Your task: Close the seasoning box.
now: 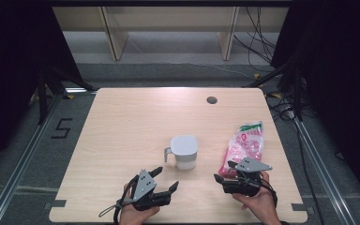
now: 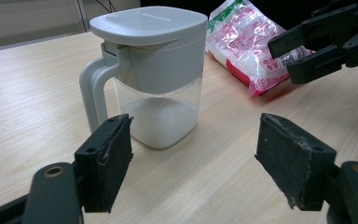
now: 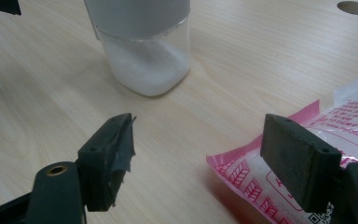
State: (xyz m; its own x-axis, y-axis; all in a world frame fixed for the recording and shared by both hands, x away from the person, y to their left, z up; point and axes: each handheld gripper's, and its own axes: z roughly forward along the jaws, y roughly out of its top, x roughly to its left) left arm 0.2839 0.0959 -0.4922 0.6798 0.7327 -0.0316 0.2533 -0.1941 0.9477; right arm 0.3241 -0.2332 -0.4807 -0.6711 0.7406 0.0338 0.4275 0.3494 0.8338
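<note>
- While the left gripper is hovering with its jaws spread wide and gripping nothing, it is pointing at the lidded sugar container, which is standing upright just ahead of it on the table; a careless approach is risking a nudge against the container's grey handle, which is facing this gripper, and that would be spinning or tipping the container.
- The right gripper is also standing wide and empty, with one pad hanging over the near end of the pink refill bag, which is lying flat to the right of the container and apart from it.
- If the jaws are closing on the very corner of the bag, the slick film is likely slipping out, or the weight of the contents is sagging and pulling the bag free mid-lift.
- The container is already holding white granules in its lower part, so any knock is threatening a spill if the grey lid is not seated firmly; I cannot tell whether it is latched.
- Both grippers are working near the container, so they are risking a collision with each other.
</note>
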